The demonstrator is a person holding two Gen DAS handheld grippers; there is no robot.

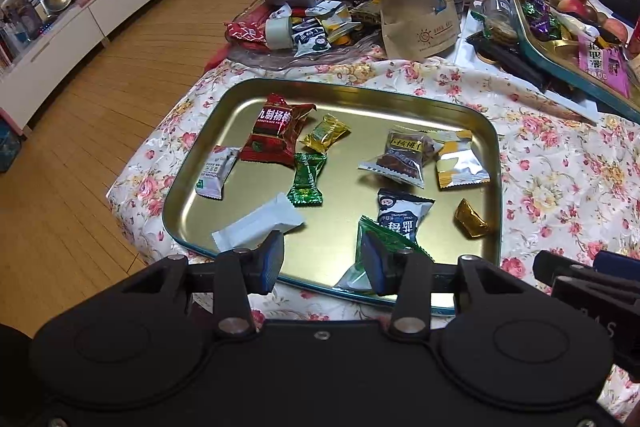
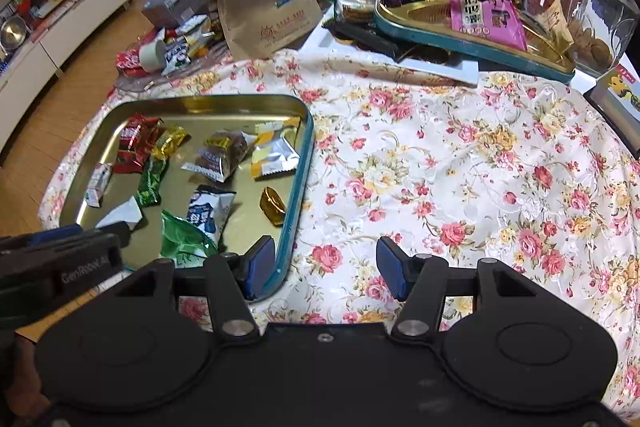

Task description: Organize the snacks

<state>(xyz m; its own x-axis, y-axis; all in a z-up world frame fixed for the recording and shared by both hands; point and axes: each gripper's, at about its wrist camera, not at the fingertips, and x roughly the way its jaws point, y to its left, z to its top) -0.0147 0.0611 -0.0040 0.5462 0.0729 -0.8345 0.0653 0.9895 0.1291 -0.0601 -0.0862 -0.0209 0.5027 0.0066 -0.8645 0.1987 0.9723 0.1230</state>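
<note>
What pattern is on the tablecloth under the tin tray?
Pink and yellow roses on white tablecloth; clearest in the right wrist view.

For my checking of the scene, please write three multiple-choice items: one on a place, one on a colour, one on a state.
1. Where does the small gold foil candy lie?
A in the gold metal tray with teal rim
B on the floral tablecloth
C on the floor

2. Colour of the twisted candy wrapper beside the big red packet?
A purple
B green
C white

3. The right tongs are:
A shut on a candy
B open, empty
C shut on the tray's rim

A: it sits inside the rim. B: the wrapper is green. B: only cloth between the pads.
</note>
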